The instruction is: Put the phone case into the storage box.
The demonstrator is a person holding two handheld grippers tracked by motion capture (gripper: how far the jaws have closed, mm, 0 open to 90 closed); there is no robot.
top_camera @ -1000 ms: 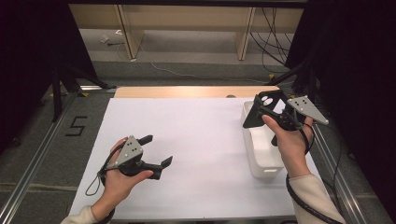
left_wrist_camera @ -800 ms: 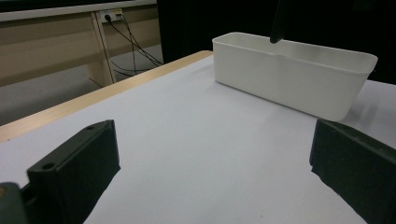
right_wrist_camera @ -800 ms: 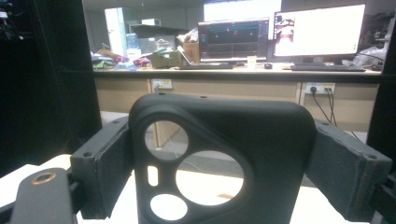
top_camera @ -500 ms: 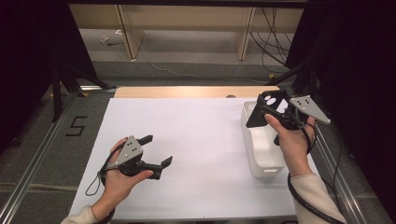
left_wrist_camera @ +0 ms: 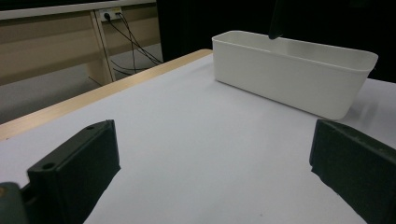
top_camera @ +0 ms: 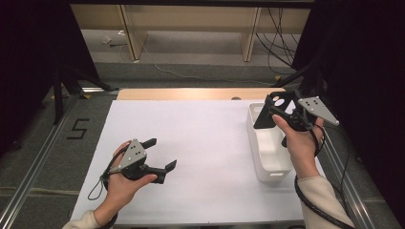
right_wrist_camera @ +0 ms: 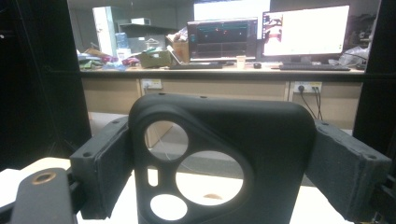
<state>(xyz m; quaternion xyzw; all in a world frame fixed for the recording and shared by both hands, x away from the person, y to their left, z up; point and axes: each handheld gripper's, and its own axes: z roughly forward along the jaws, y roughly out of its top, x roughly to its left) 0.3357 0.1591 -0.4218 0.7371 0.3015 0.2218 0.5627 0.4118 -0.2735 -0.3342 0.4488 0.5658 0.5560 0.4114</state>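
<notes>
A black phone case [right_wrist_camera: 219, 158], judged light, stiff and best pinched across its flat sides, is held clamped in the right tool [top_camera: 279, 112] above the white bin [top_camera: 267, 157], while the left tool [top_camera: 155, 155] is kept wide open and empty over the bench [top_camera: 205, 138].

You're holding a black phone case [right_wrist_camera: 224, 158] over a white bin [top_camera: 267, 148]; the bench [top_camera: 200, 138] is white, wood-edged.

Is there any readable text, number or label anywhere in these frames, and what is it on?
"5": black mark on the grey floor left of the table.
The monitors in the right gripper view show writing too blurred to read.
No text on the black phone case or white bin.
</notes>
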